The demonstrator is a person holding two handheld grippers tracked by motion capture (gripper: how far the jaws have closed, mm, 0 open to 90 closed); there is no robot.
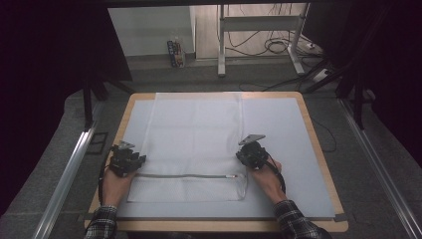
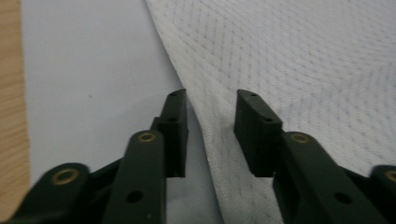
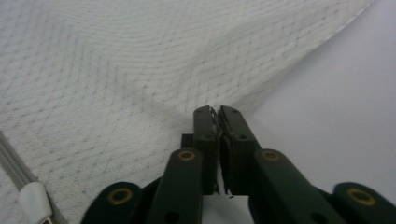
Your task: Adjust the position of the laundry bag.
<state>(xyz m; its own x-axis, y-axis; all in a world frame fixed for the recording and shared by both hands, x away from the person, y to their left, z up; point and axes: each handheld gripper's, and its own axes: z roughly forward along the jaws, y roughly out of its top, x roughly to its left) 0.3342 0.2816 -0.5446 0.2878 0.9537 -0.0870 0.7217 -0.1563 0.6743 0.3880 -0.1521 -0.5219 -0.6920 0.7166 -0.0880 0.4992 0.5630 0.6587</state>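
A: Where does the work stand?

B: A white mesh laundry bag (image 1: 194,144) lies flat on the pale mat (image 1: 278,129) that covers the surface (image 1: 311,124), its zipper (image 1: 186,176) running left to right near the person's edge. Each hand is at one side edge of the bag, just beyond the zipper line. This looks like the gripping step ahead of a fold or a lift.

A: And the right gripper?

B: The right gripper (image 3: 217,112) is clenched on the bag's right edge; in the right gripper view the mesh puckers into the closed jaws, and the zipper pull (image 3: 32,198) shows at lower left.

A: The left one?

B: The left gripper (image 2: 210,100) straddles the bag's left edge, with mesh between the jaws, but a gap shows on both sides. It is not yet grasping, as far as I can see.

A: So what does the next move call for?

B: I'd judge the left jaws must finish closing on the edge. Then both hands should rise together and evenly, so the thin mesh does not slip out or drag crooked.
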